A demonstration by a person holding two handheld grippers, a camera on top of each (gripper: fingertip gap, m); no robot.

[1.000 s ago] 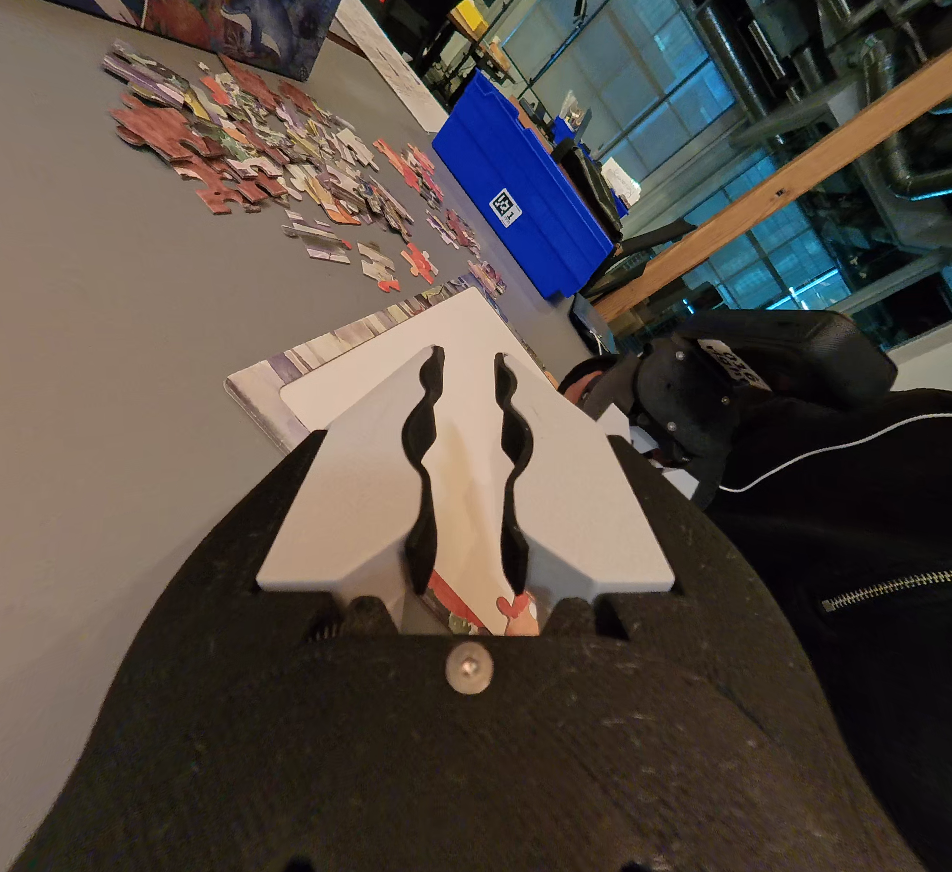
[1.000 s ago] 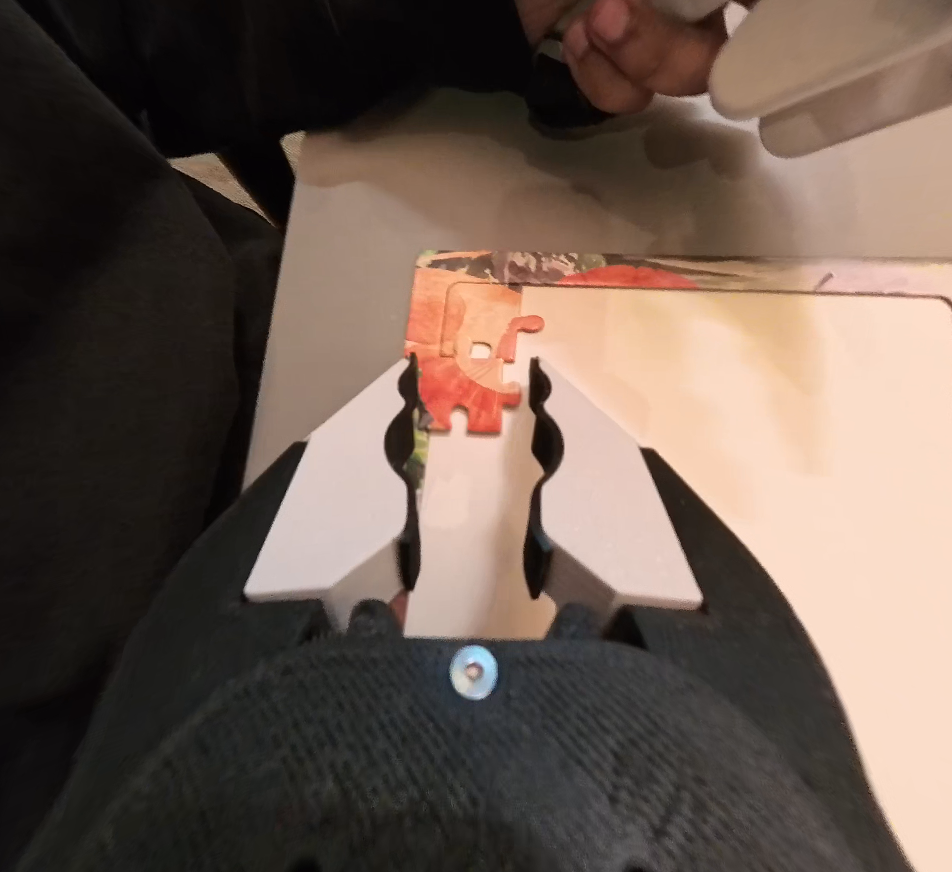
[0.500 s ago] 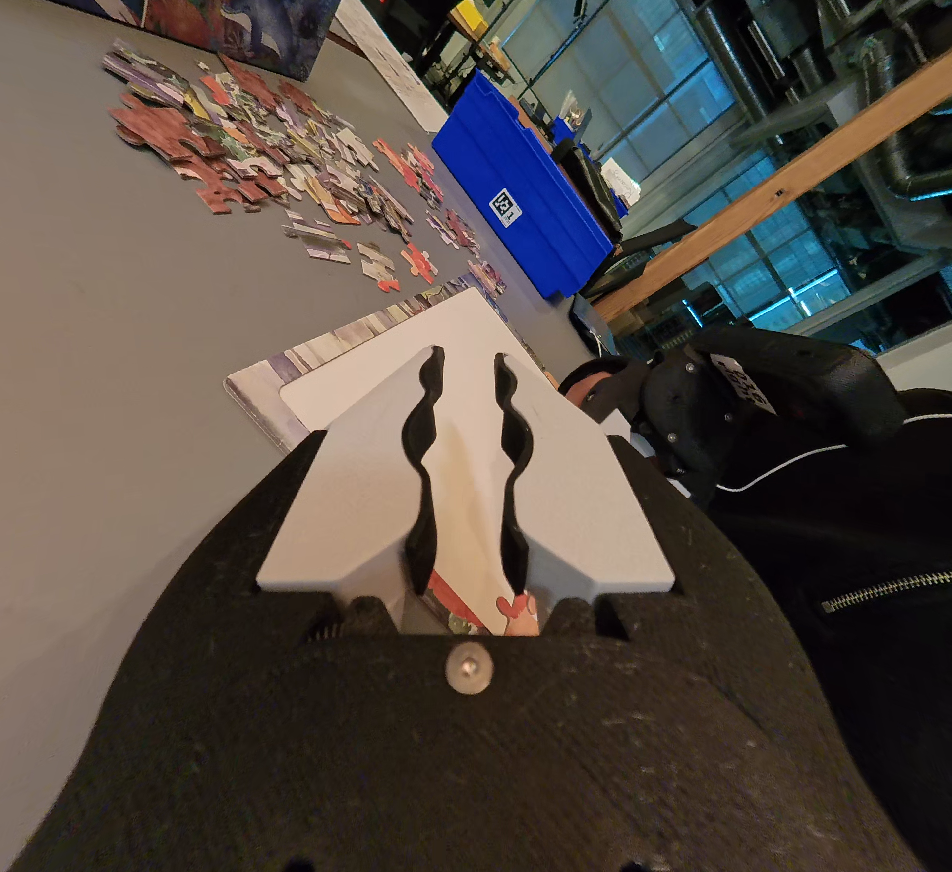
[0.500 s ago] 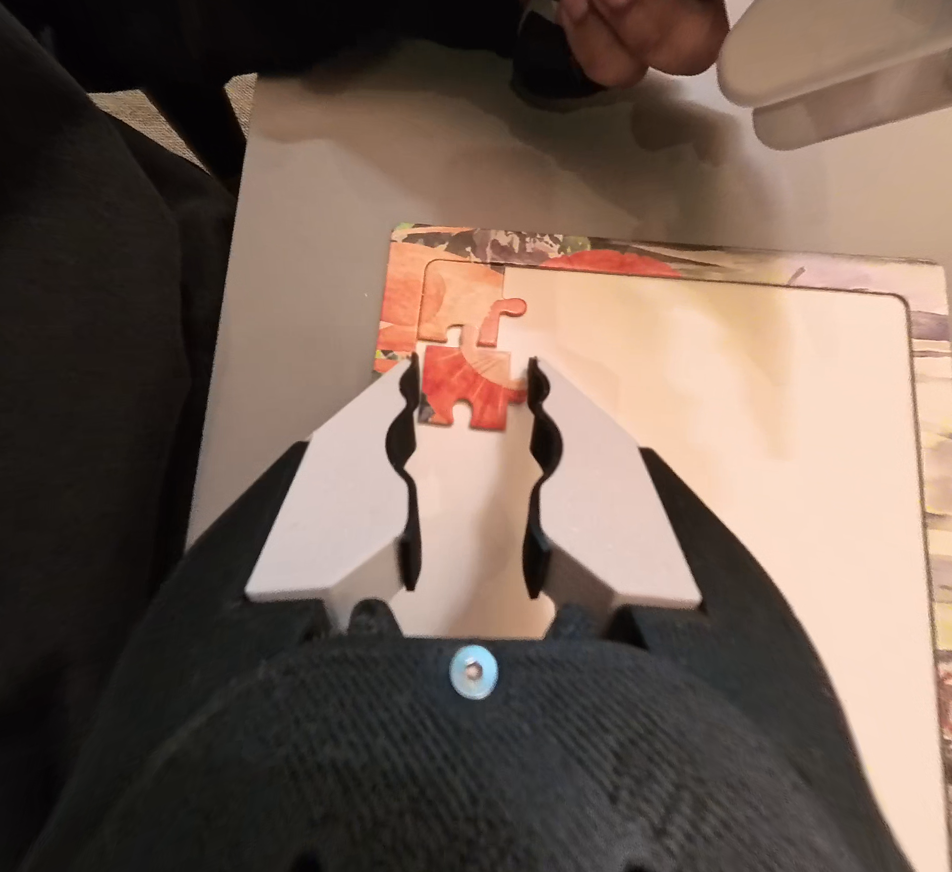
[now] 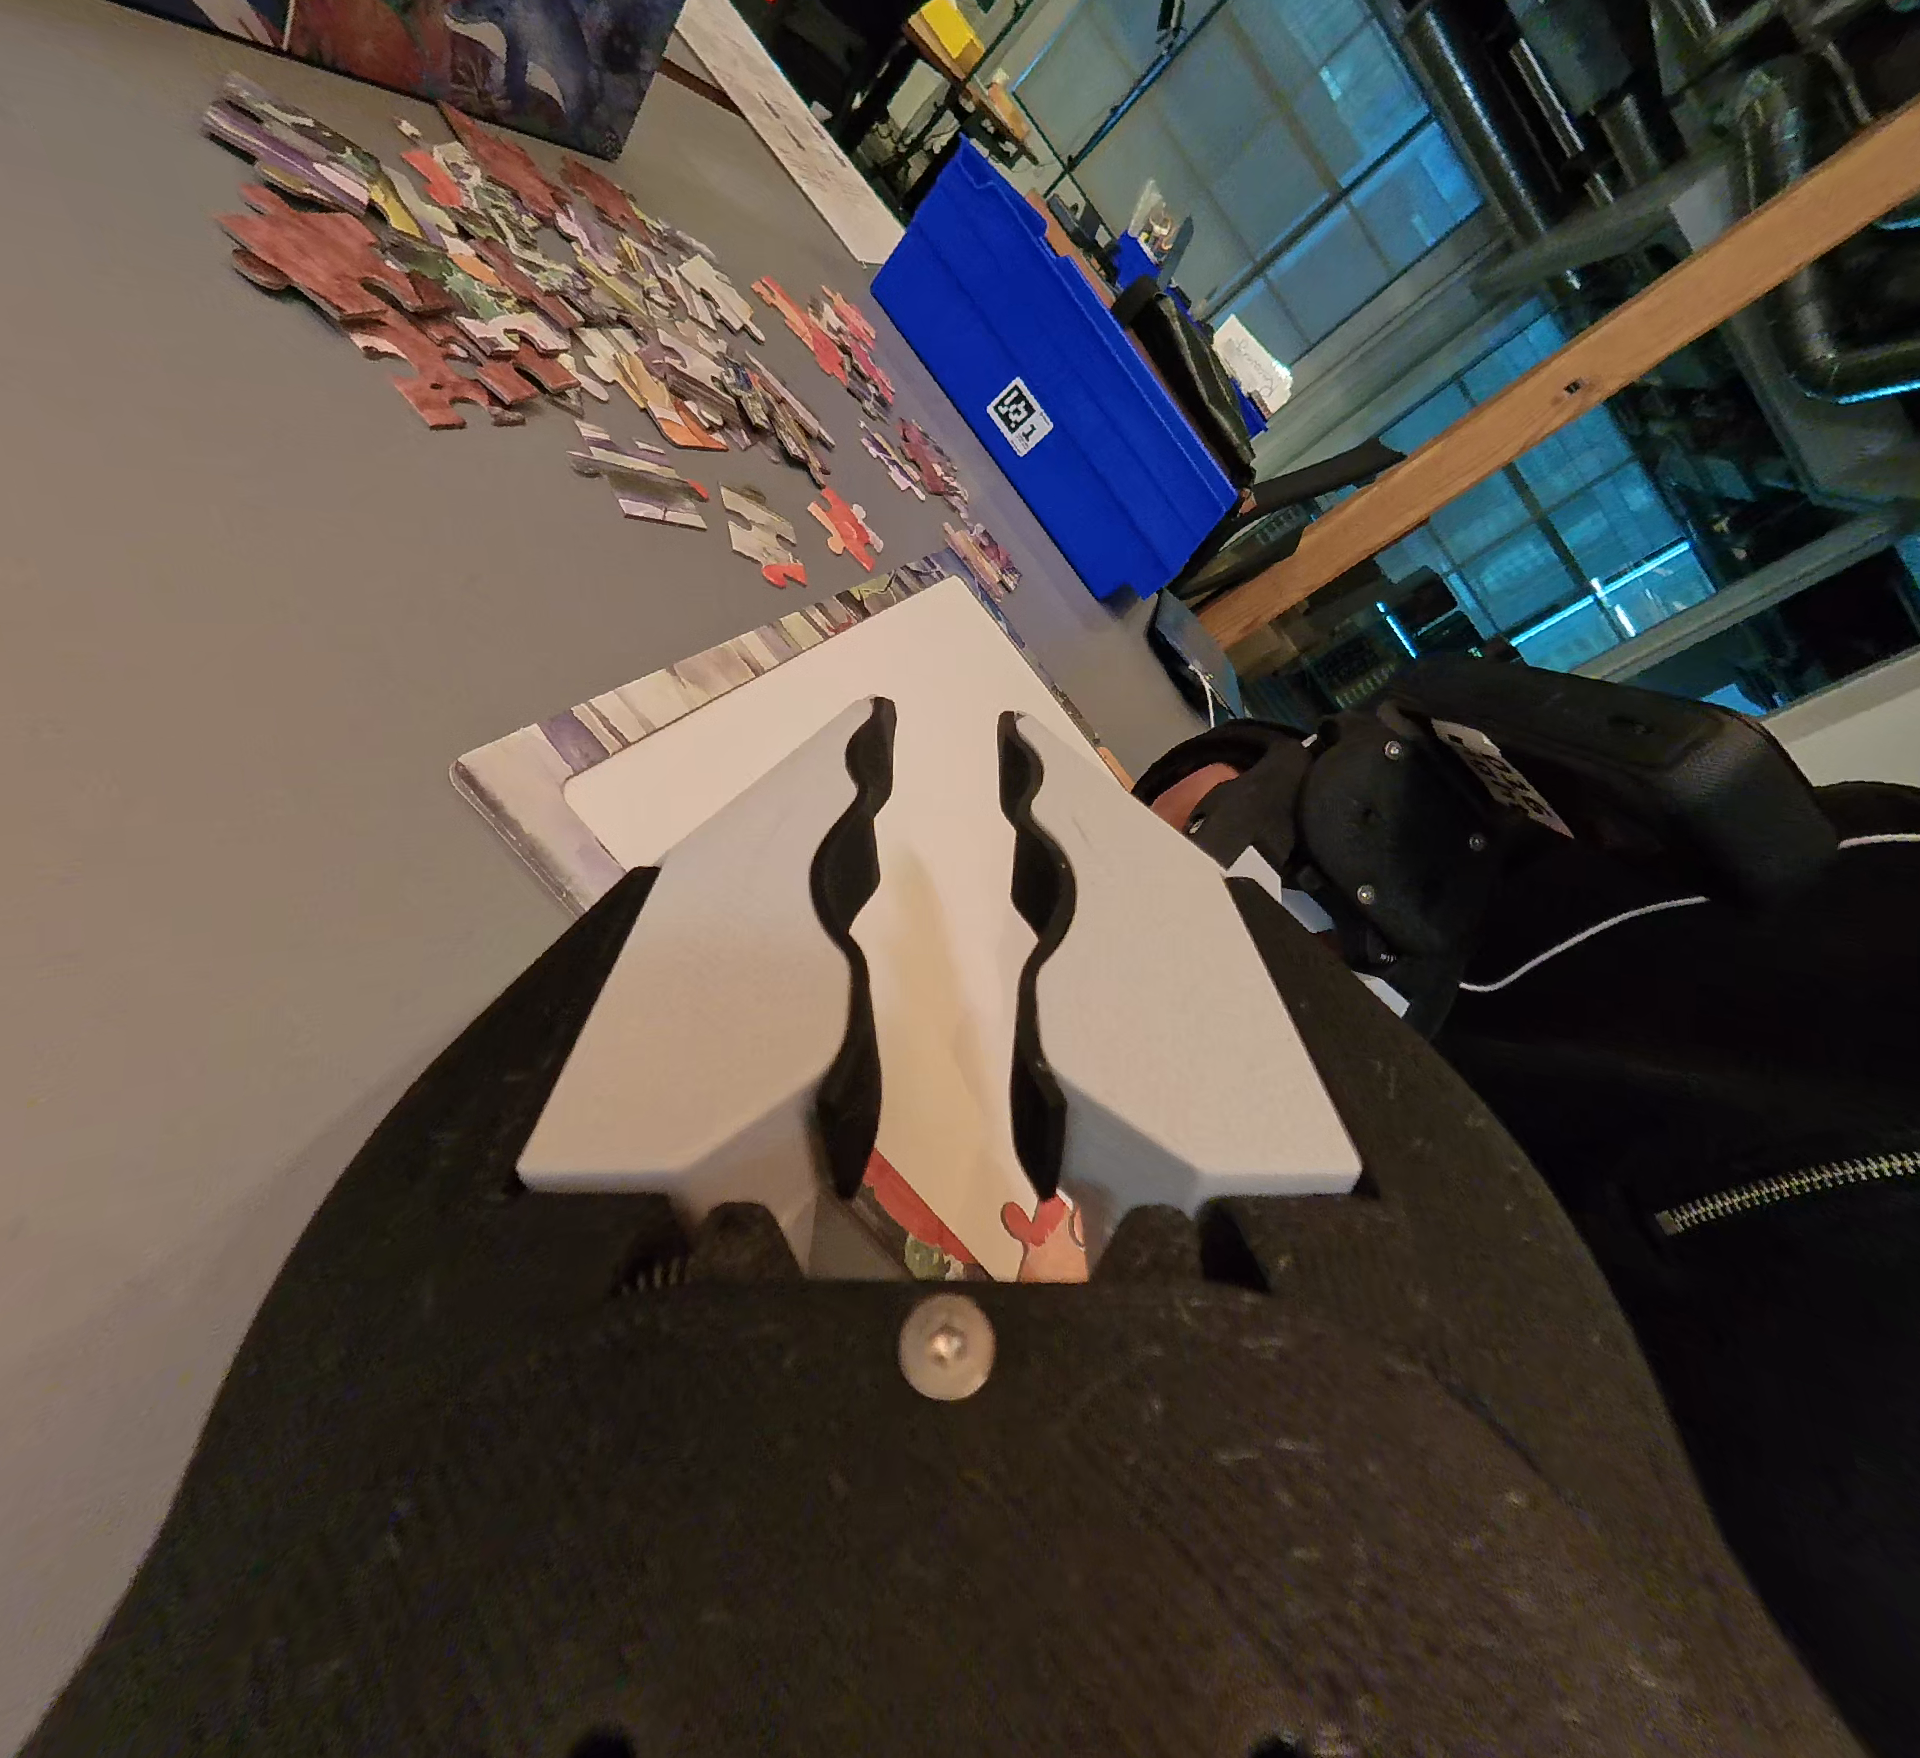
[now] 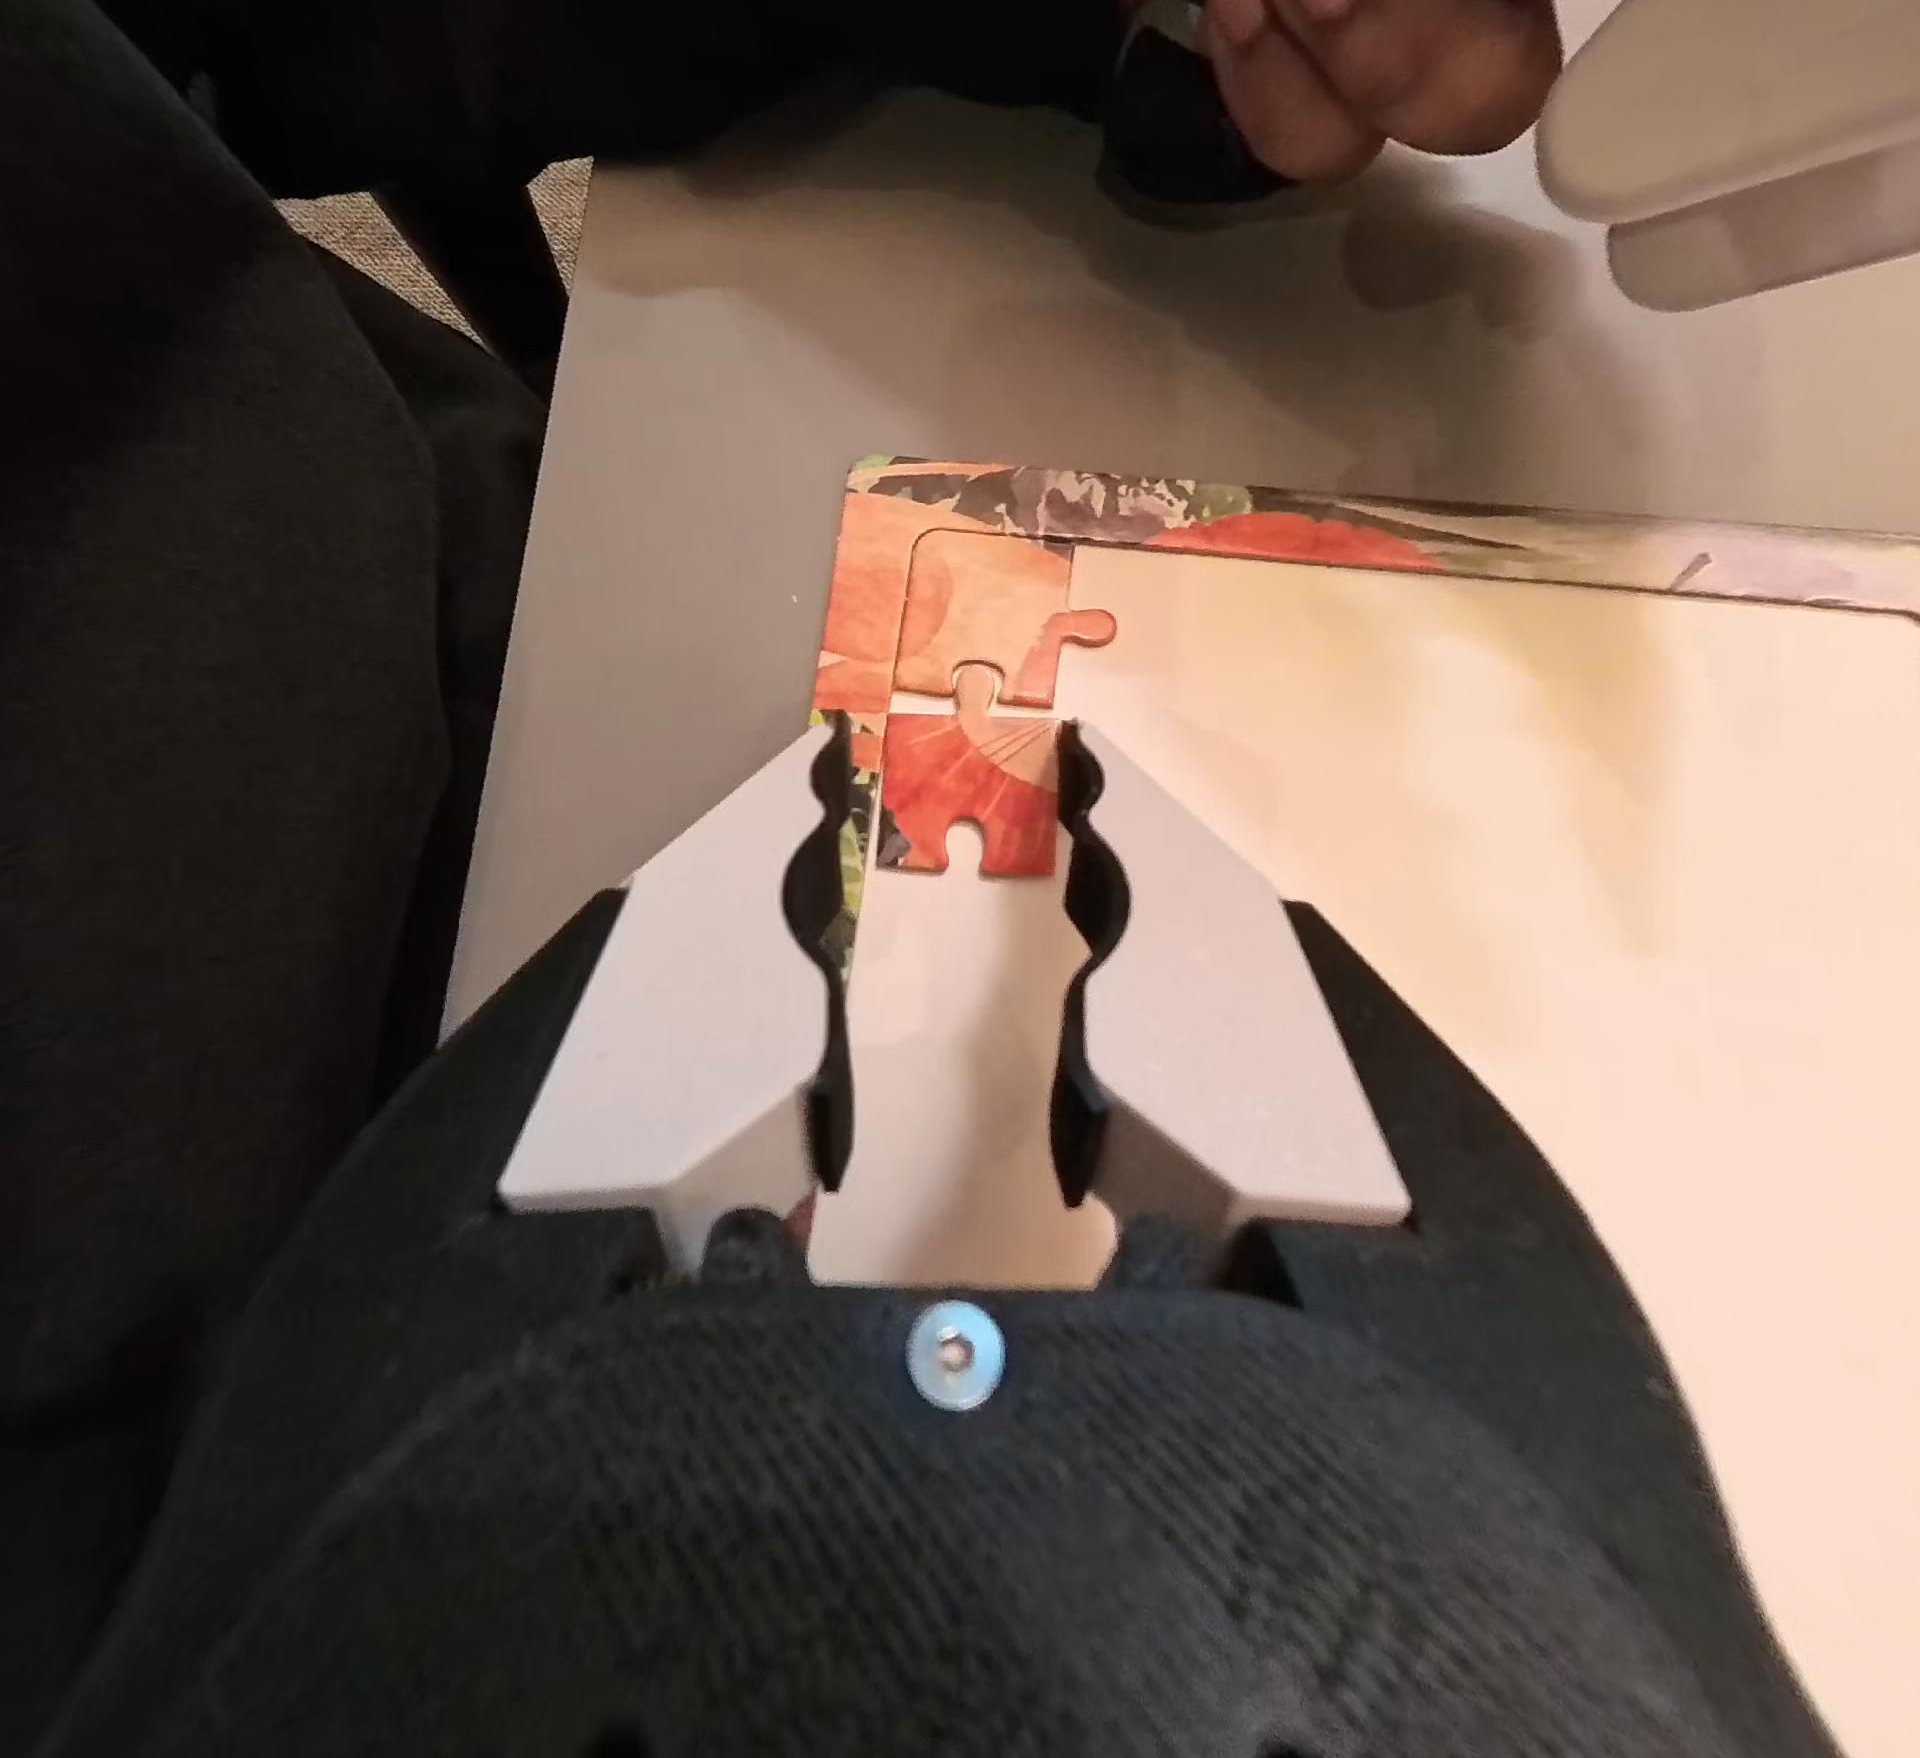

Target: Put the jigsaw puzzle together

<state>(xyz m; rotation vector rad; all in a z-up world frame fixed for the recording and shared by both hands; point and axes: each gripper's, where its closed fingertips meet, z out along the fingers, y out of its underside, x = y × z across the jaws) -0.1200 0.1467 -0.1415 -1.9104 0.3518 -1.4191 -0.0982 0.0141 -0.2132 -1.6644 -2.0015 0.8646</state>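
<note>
Right hand-held gripper, jaws apart, straddles an orange puzzle piece w/ tab in the corner piece; left hand-held gripper also apart over puzzle tray.

The right gripper points down and forward, its 2 white fingers parted by a clear gap, wavy black pads facing each other, tips low. It grips nothing. The left gripper is tilted on its side, its 2 fingers likewise parted with nothing between the pads. In the right wrist view the left gripper shows at the top edge, held by the left hand, whose curled fingers wrap its grip. A dark sleeve covers the right arm.
</note>
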